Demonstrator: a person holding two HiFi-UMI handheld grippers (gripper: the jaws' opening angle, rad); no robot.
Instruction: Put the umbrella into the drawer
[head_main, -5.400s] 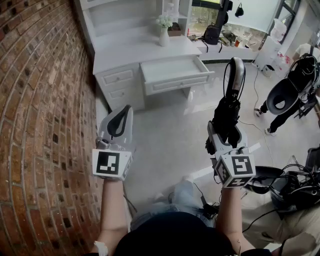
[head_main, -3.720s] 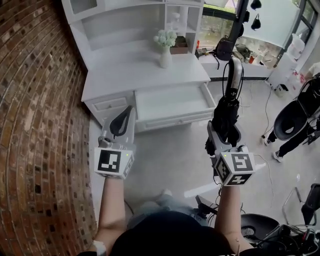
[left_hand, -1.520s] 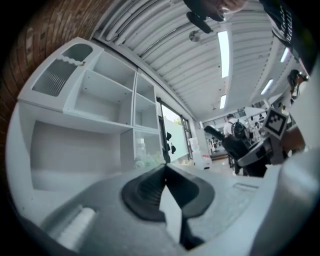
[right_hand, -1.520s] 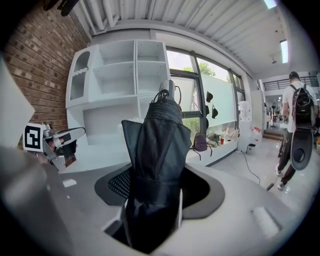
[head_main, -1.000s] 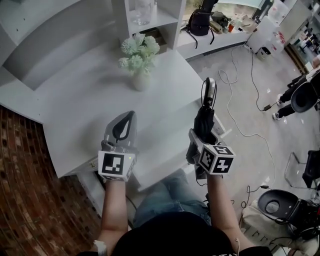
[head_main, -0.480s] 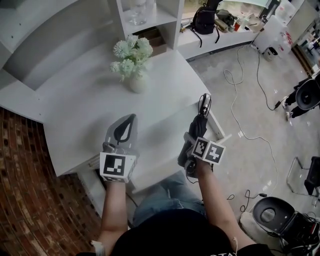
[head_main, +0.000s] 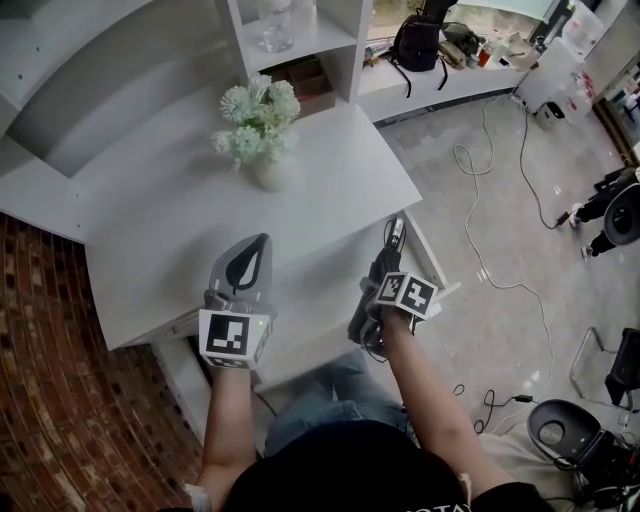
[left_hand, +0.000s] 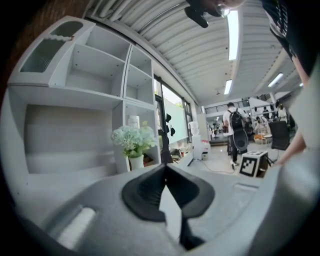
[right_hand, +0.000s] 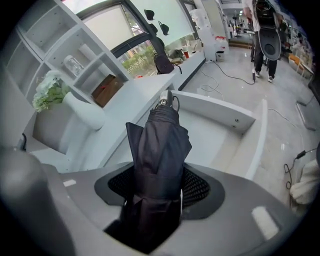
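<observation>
A folded black umbrella (right_hand: 161, 137) sticks out forward from my right gripper (right_hand: 160, 187), which is shut on its cloth body. Its handle end with a strap (right_hand: 168, 103) points down into the open white drawer (right_hand: 220, 109). In the head view the right gripper (head_main: 383, 275) tilts steeply down over the drawer (head_main: 322, 300), the umbrella (head_main: 392, 243) reaching toward the drawer's far right corner. My left gripper (head_main: 260, 243) hovers over the desk's front edge, left of the drawer, shut and holding nothing; in its own view the tips (left_hand: 165, 170) meet.
The white desk top (head_main: 190, 240) carries a white vase of pale flowers (head_main: 255, 125) in front of shelving (head_main: 300, 40). A brick wall (head_main: 60, 400) is at the left. Cables (head_main: 500, 190) trail over the floor at the right.
My right gripper has dropped and tipped downward, bringing the umbrella from above the desk edge into the open drawer. The left gripper has drifted slightly.
</observation>
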